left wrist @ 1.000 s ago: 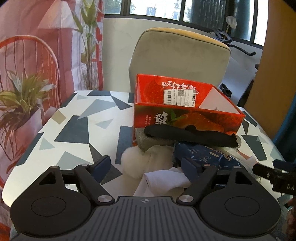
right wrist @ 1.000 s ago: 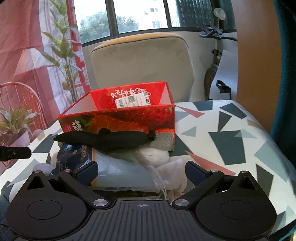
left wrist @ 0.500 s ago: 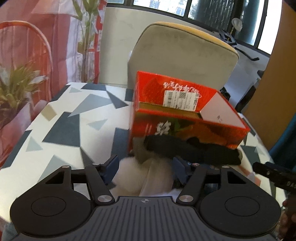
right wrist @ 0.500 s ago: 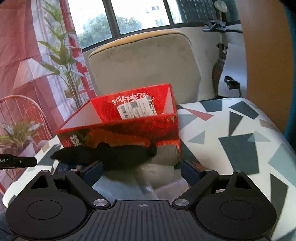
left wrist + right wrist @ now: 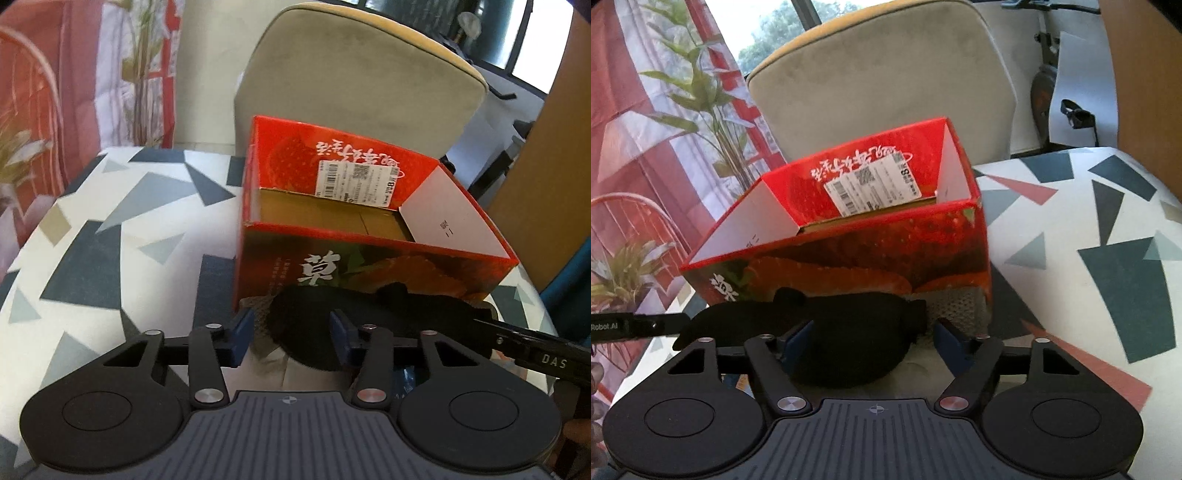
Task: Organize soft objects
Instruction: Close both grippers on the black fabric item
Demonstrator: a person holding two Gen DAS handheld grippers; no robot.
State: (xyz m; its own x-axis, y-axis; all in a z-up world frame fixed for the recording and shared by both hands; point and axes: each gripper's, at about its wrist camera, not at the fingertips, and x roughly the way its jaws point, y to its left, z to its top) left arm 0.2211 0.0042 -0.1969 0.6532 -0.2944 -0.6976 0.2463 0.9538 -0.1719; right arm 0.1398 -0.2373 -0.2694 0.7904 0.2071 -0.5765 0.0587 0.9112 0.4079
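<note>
Left wrist view: black cloth (image 5: 373, 317) lies at lower centre against the box (image 5: 369, 258), both grippers' fingers (image 5: 242, 338) closing around its ends (not yet pinching). Uneven closing could bunch it, or snag the paler cloth underneath.

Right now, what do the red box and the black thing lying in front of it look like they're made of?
Red box: printed cardboard, slightly glossy outside; bare brown board shows on its inner floor. Black thing: soft knit or fleece fabric, matte and fuzzy-edged, sagging limply; which fibre it is cannot be told.
</note>
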